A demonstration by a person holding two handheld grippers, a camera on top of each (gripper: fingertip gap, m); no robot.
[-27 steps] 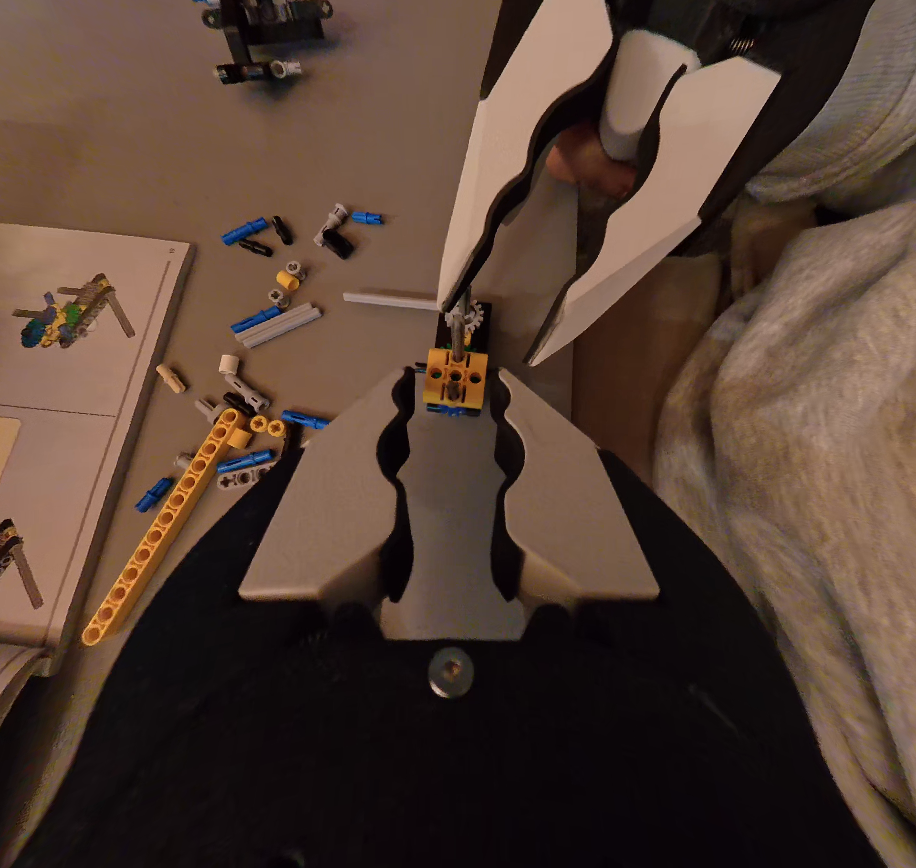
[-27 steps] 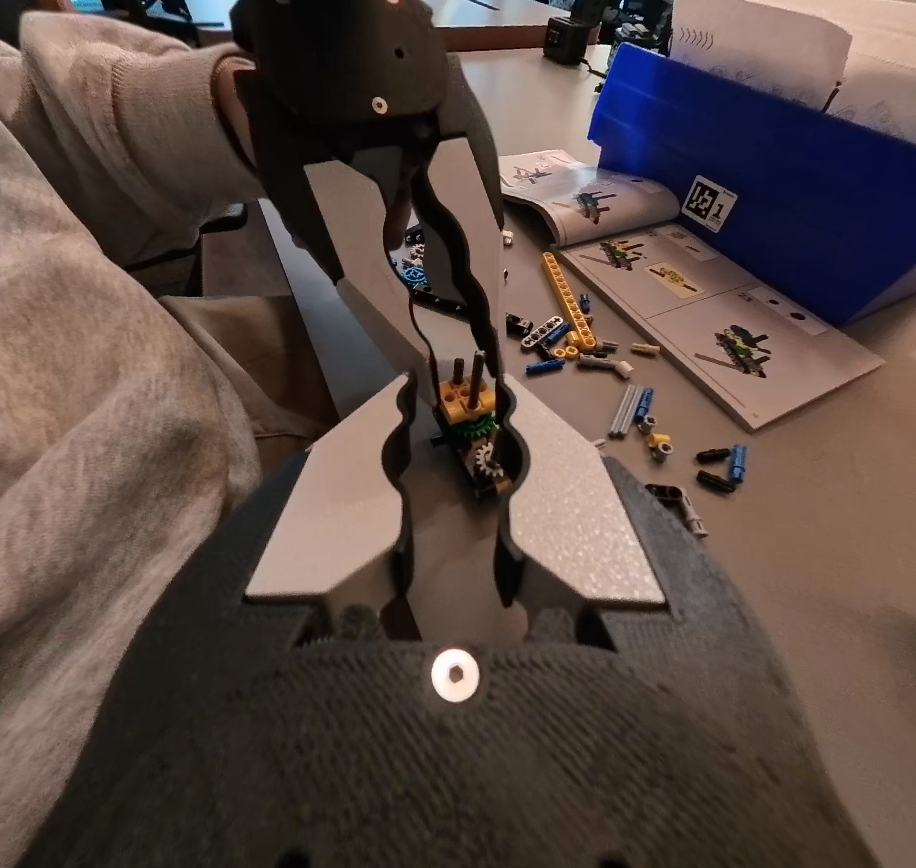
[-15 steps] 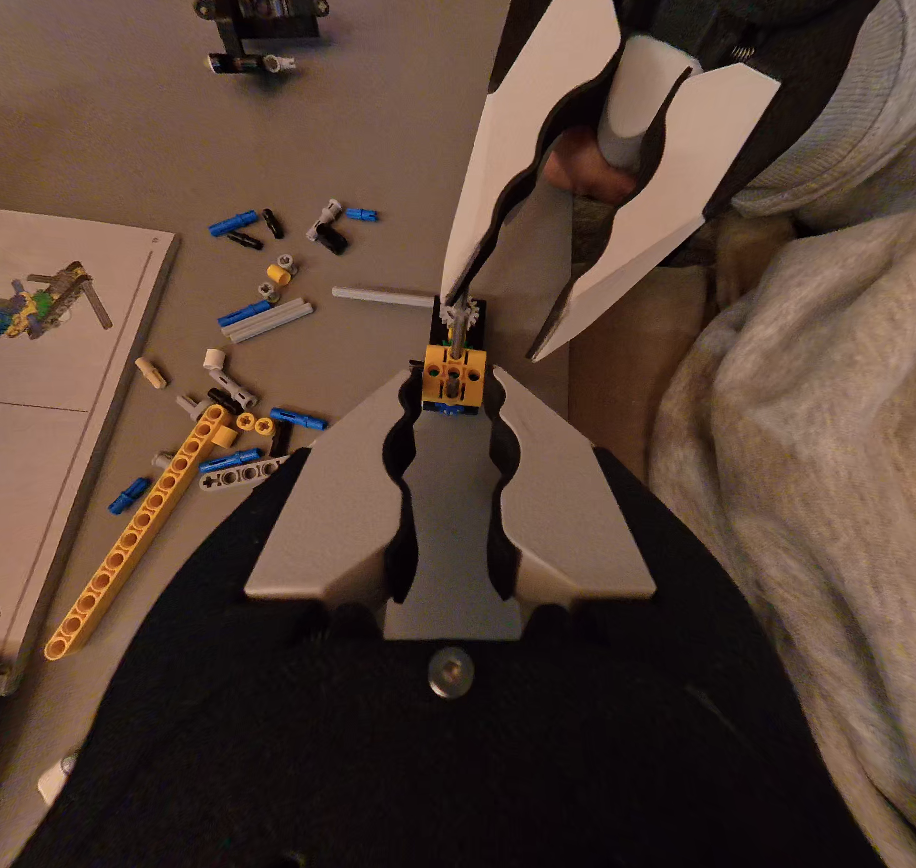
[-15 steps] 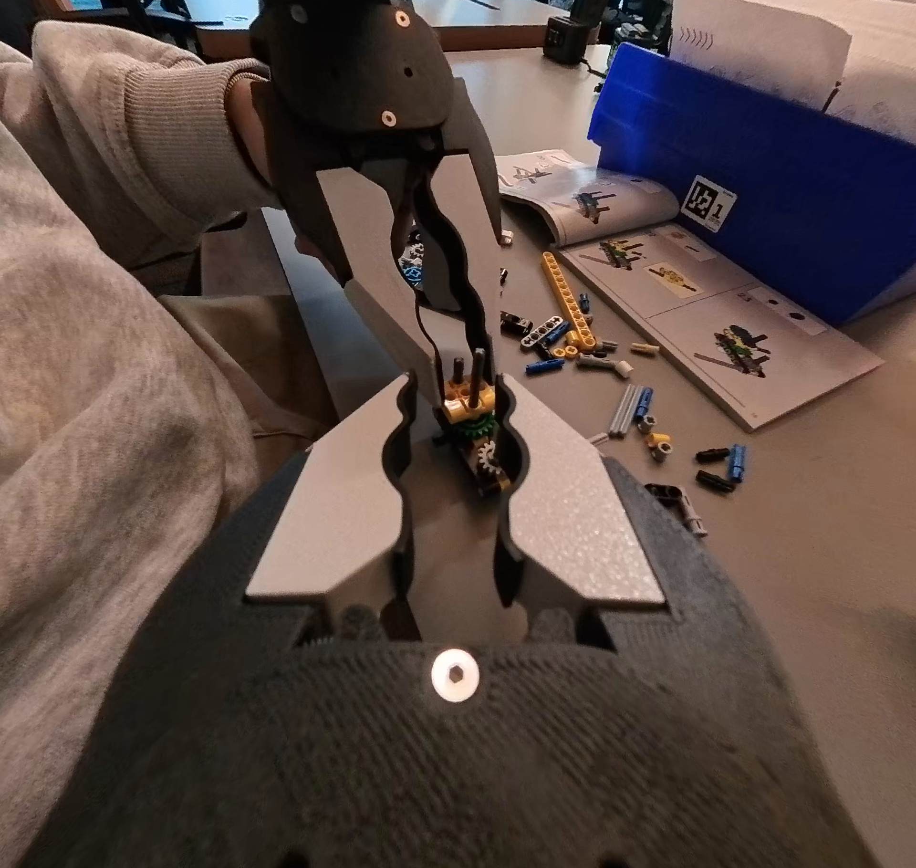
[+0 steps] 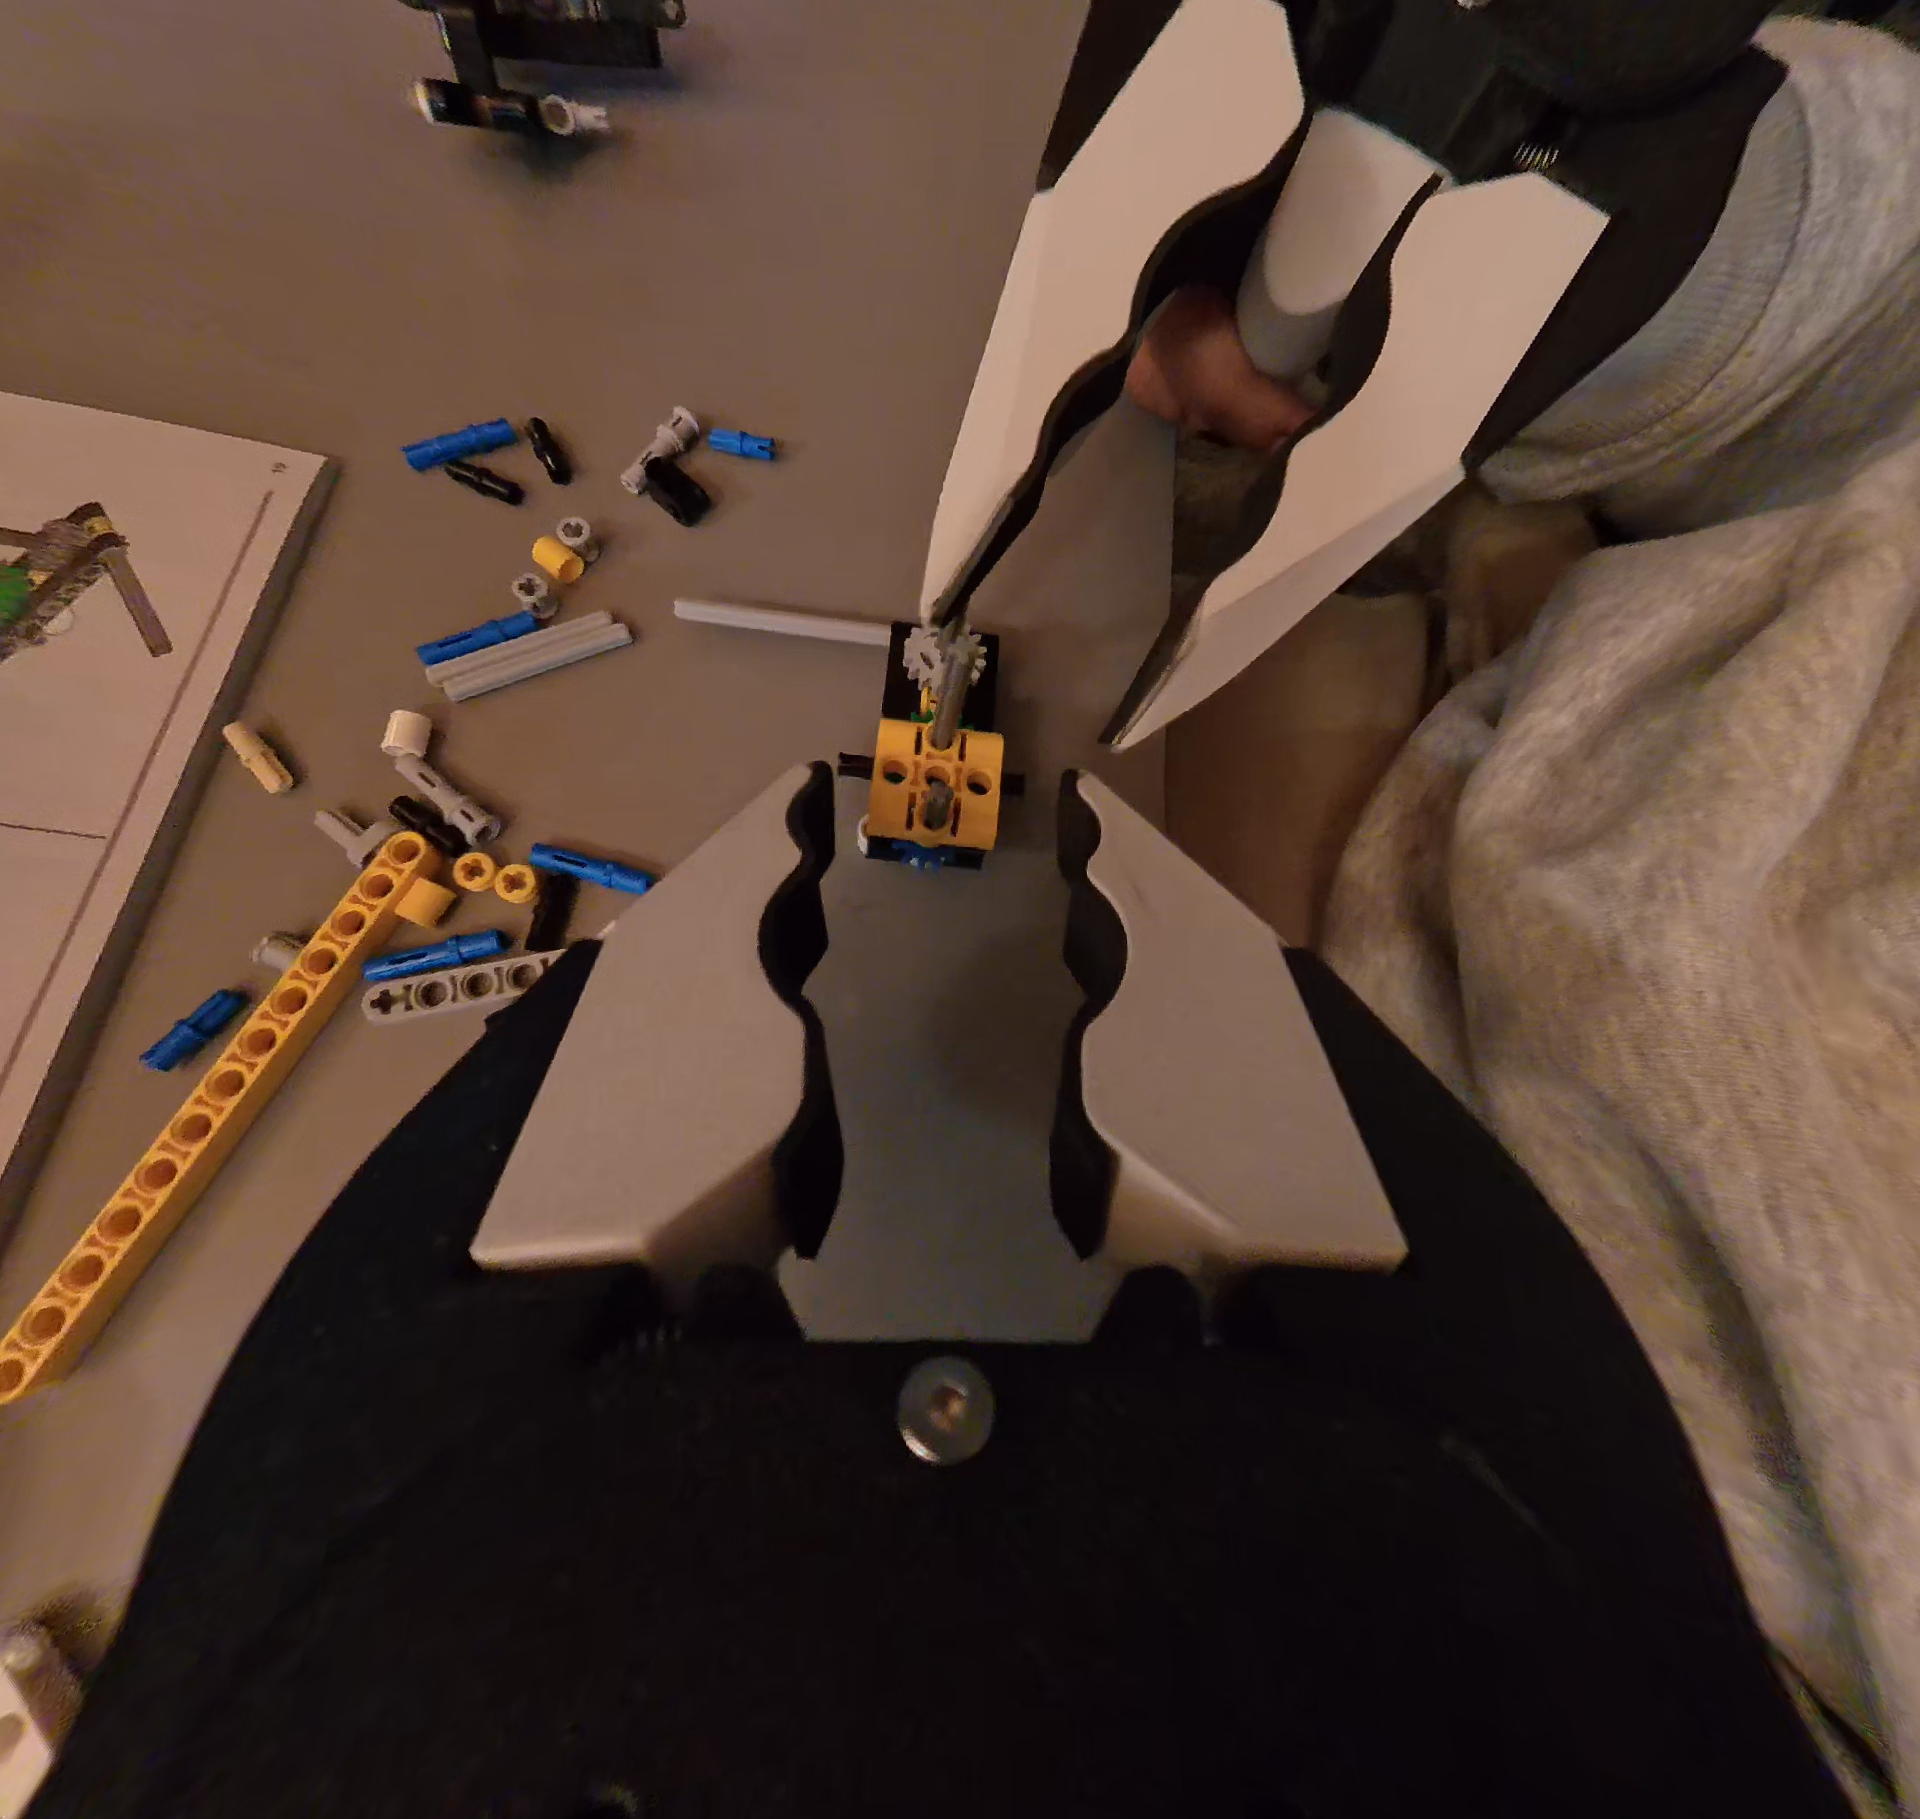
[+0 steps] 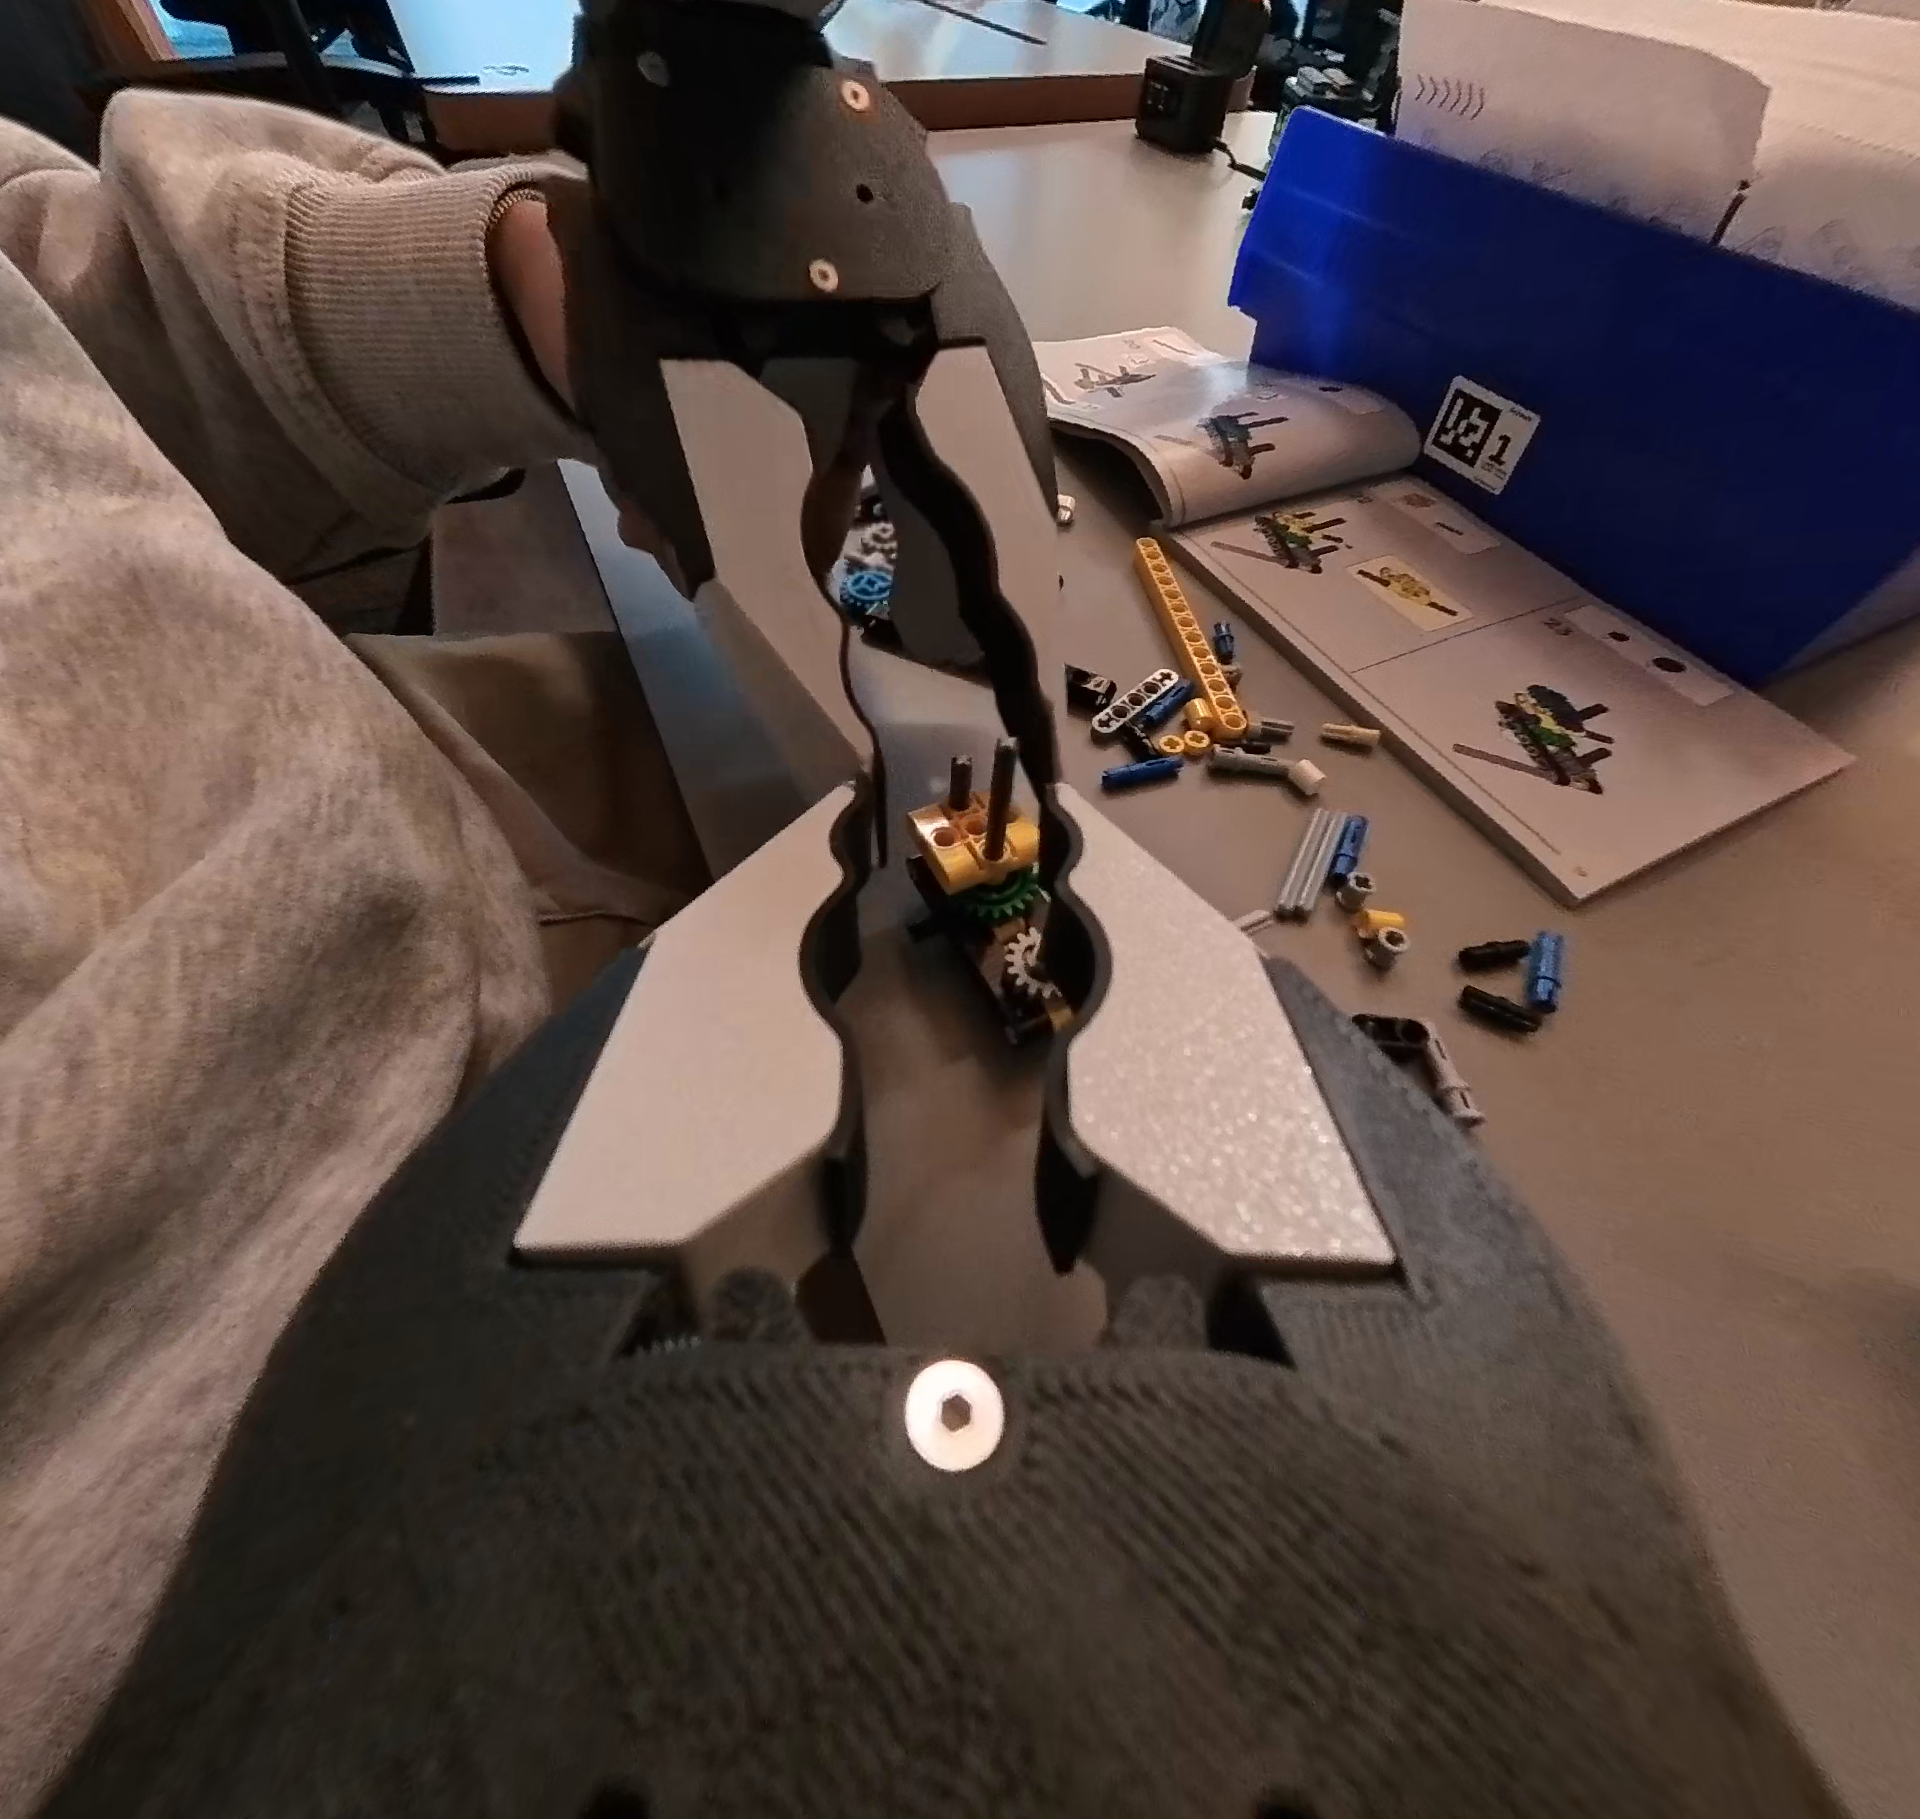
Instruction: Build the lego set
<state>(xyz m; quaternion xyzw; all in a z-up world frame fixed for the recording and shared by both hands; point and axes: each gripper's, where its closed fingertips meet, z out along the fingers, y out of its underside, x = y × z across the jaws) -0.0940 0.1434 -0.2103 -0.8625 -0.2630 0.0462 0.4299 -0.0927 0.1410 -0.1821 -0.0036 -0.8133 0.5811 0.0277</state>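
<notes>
Left claw (image 5: pixel 945 790): jaws parted, nothing clamped. The small assembly (image 5: pixel 938 782), a yellow block on a black base with two dark axles standing up through it, sits between the fingertips with a gap showing on either side. Right claw (image 6: pixel 956 801): jaws also spread wide. In its own view the assembly (image 6: pixel 977 855) stands in the gap between the fingers, its green gear and grey gear close against the right-hand finger. In the left wrist view the right claw (image 5: pixel 1029 678) comes in from straight ahead, one white fingertip touching the grey gear (image 5: pixel 940 657) and the other well clear. Whether the assembly rests on the table (image 5: pixel 831 263) cannot be told. Ahead and to the left of the left claw lie loose pins and connectors (image 5: pixel 499 637). Just left of it, a long yellow beam (image 5: pixel 208 1125) runs diagonally. Farther left is the open instruction booklet (image 5: pixel 104 730). Far ahead and left stands a black sub-assembly (image 5: pixel 530 13). Beyond the right claw and to its right, behind the booklet (image 6: pixel 1507 689), stands a blue bin (image 6: pixel 1558 335).
</notes>
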